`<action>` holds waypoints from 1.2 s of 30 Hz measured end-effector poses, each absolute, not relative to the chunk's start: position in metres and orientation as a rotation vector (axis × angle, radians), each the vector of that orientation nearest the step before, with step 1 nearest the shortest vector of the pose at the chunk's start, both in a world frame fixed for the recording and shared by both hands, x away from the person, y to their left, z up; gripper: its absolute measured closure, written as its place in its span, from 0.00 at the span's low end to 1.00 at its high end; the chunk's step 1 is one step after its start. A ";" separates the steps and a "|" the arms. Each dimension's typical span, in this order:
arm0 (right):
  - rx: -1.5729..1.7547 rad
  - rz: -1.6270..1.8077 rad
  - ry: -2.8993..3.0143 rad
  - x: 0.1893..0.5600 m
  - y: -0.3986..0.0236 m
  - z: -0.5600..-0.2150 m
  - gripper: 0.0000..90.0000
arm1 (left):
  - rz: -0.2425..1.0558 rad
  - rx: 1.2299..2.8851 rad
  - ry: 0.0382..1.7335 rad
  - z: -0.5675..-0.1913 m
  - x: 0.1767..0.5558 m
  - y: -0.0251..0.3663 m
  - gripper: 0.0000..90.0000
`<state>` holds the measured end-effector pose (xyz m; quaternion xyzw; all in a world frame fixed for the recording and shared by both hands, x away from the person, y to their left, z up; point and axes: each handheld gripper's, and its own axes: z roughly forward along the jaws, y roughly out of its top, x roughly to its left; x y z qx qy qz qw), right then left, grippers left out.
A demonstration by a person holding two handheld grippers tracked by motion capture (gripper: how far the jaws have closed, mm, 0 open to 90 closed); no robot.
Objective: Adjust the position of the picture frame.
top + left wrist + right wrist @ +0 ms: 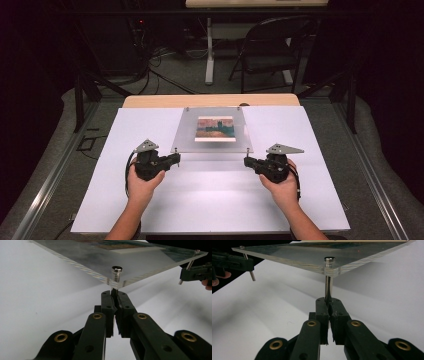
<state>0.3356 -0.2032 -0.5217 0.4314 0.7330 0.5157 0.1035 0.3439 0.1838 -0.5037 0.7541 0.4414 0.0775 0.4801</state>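
Observation:
A clear acrylic plate [187,132] lies in the middle of the white sheet, with a small landscape picture [215,128] under it. Metal pins run through its corners. My left gripper [177,159] is shut on the near-left corner pin [116,271], gripping the shaft just below the plate [82,257]. My right gripper [246,161] is shut on the near-right corner pin [328,286], again under the plate [294,253]. In the left gripper view my own jaws [114,296] meet around the shaft; in the right gripper view they [328,303] do the same. A hand holds each gripper from the table's near side.
A white sheet [210,200] covers the wooden table [210,101]. Behind the table stand a black folding chair [272,50] and a white table leg [210,50], with cables on the floor. Dark curtains close in both sides.

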 end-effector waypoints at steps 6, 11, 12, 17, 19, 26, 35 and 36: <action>1.286 1.512 2.168 0.339 -0.204 -0.527 0.95 | 0.179 1.835 1.085 -0.509 0.346 0.182 0.95; 1.296 1.507 2.152 0.341 -0.205 -0.527 0.95 | 0.176 1.834 1.082 -0.510 0.347 0.179 0.95; 1.302 1.511 2.149 0.341 -0.206 -0.527 0.95 | 0.174 1.834 1.081 -0.510 0.348 0.179 0.95; 1.311 1.515 2.133 0.344 -0.206 -0.527 0.95 | 0.180 1.826 1.086 -0.510 0.350 0.178 0.95; 1.311 1.510 2.134 0.344 -0.206 -0.527 0.95 | 0.185 1.822 1.095 -0.510 0.351 0.179 0.95; 1.305 1.502 2.138 0.344 -0.205 -0.528 0.95 | 0.187 1.826 1.094 -0.512 0.349 0.178 0.95; 1.324 1.492 2.147 0.342 -0.206 -0.531 0.95 | 0.182 1.844 1.090 -0.517 0.347 0.177 0.95; 1.324 1.492 2.147 0.342 -0.206 -0.531 0.95 | 0.182 1.844 1.090 -0.517 0.347 0.177 0.95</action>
